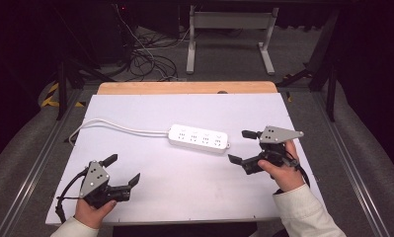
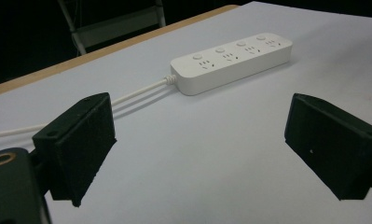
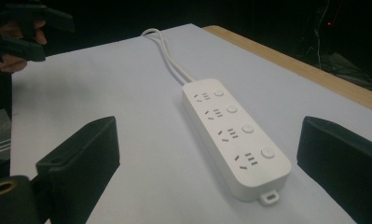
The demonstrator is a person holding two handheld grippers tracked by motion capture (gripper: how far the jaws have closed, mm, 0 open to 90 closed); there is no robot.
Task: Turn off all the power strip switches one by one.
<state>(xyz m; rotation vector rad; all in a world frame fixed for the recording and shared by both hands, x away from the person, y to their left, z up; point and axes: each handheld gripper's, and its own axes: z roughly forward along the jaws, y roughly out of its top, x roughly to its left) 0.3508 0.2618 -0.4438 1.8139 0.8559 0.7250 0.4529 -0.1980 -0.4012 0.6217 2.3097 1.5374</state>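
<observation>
We see the white power strip (image 1: 199, 138) lying flat mid-table, its cord (image 1: 116, 126) trailing toward nine o'clock. Both the left gripper (image 1: 121, 170) and the right gripper (image 1: 242, 146) stand wide apart, empty. It looks rigid, light, slippery; we'd pinch across its narrow sides at the near end.

A white power strip (image 1: 199, 138) lies flat, face up, in the middle of the white table top. It has four socket groups in a row, each with its own round button (all four empty). Its white cable (image 1: 116, 126) leaves the left end and curves off toward the table's left edge.
</observation>
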